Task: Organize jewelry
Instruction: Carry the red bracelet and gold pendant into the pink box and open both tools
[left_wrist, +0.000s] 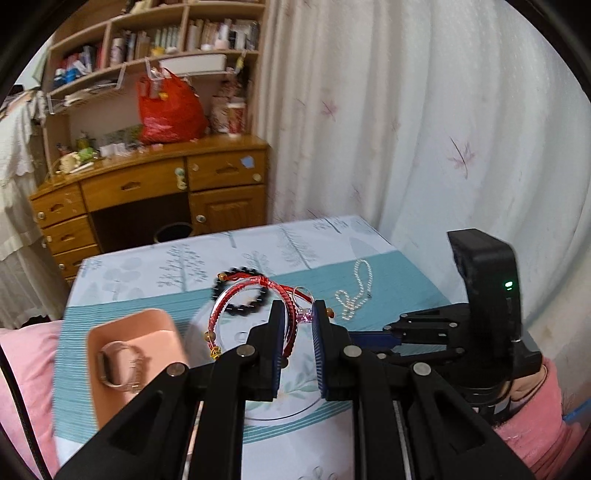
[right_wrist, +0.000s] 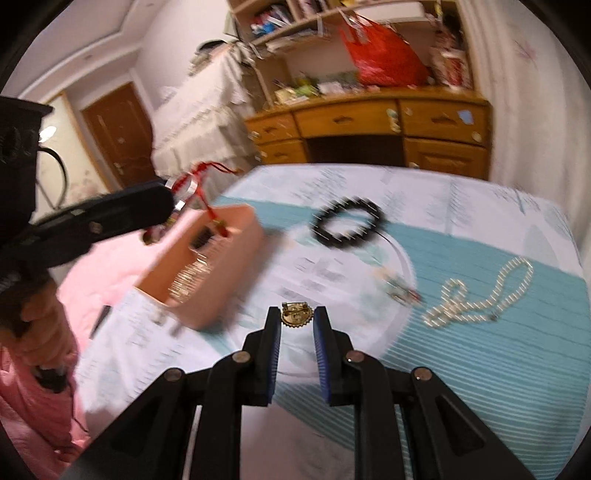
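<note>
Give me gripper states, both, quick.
Left gripper: closed on the red bangles, lifted off the table.
Right gripper: closed on a small gold brooch.

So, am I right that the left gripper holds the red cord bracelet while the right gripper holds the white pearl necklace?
Not quite: the right gripper holds a small round gold brooch, as the right wrist view shows. The white pearl necklace lies on the tablecloth. The left gripper does hold the red cord bracelet.
</note>
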